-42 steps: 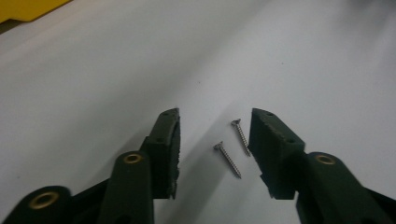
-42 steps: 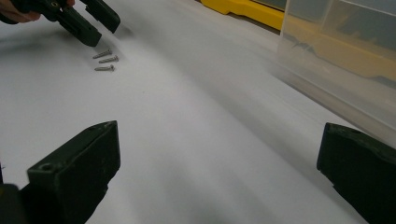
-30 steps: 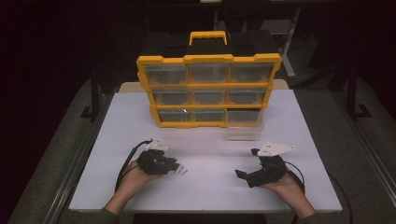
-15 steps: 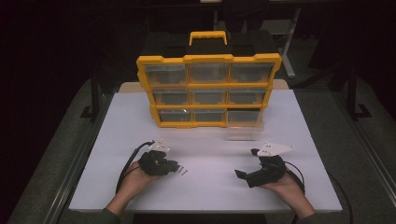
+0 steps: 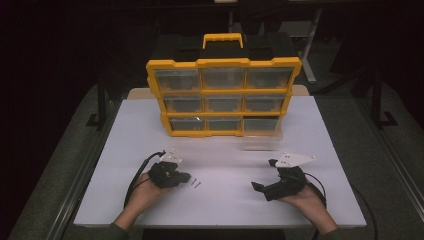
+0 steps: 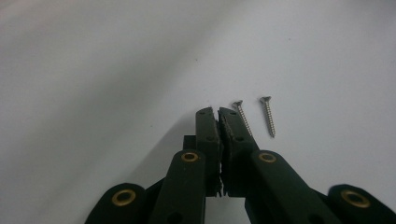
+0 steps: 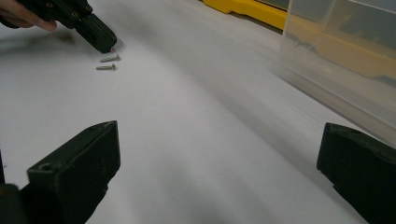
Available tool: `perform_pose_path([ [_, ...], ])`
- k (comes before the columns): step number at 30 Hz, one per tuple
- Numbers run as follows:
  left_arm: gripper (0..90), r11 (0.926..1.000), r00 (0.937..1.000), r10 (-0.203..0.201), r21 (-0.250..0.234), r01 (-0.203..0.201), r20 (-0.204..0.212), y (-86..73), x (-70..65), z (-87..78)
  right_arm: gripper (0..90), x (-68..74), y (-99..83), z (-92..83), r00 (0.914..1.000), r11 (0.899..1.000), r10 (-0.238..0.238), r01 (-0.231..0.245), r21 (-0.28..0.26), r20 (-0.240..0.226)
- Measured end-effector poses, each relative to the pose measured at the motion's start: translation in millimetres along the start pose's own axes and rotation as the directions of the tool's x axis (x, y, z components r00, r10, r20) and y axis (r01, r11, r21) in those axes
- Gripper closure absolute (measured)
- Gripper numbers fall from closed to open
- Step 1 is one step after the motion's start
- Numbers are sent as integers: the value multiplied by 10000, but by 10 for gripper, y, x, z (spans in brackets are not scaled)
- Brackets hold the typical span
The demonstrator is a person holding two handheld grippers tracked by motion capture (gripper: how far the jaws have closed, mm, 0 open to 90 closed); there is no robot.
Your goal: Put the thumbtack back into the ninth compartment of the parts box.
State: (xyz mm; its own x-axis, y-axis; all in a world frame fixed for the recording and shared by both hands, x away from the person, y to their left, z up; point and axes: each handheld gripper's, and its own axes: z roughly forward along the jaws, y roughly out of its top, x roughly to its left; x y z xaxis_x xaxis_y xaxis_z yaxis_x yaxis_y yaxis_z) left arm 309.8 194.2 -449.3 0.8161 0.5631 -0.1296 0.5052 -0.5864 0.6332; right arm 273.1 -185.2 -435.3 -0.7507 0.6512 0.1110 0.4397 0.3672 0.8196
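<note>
Two small silver screws (image 6: 268, 116) lie side by side on the white table (image 5: 225, 200). My left gripper (image 6: 217, 112) rests low just beside them. Its jaws have just been closing and now meet with nothing between them. The nearer screw (image 6: 243, 119) lies along the outside of one finger. From above, the left gripper (image 5: 187, 176) points right at the screws (image 5: 195, 183). My right gripper (image 5: 264, 175) sits at the front right, jaws wide apart and empty. In the right gripper view its own jaws (image 7: 217, 154) frame bare table, with the left gripper (image 7: 100, 39) and screws (image 7: 108, 62) farther off.
A yellow organizer (image 5: 222, 95) with clear drawers stands upright at the back of the table. One clear drawer (image 5: 261, 140) sits pulled out on the table in front of its lower right corner, near my right gripper (image 7: 336, 70). Dark floor surrounds the table.
The left gripper's jaws have drawn together beside the screws. Both hands have kept their places.
</note>
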Motion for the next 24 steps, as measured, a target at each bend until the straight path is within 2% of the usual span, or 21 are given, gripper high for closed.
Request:
perform_pose_path([
  [12,876,9999,9998,118,-44,-117,154,9,38,-32,0,2,0,0,10000,10000,-10,10,17,20],
  [24,881,9993,9969,328,-208,-314,721,69,27,-95,0,4,1,-2,10000,10000,-10,10,3,37],
])
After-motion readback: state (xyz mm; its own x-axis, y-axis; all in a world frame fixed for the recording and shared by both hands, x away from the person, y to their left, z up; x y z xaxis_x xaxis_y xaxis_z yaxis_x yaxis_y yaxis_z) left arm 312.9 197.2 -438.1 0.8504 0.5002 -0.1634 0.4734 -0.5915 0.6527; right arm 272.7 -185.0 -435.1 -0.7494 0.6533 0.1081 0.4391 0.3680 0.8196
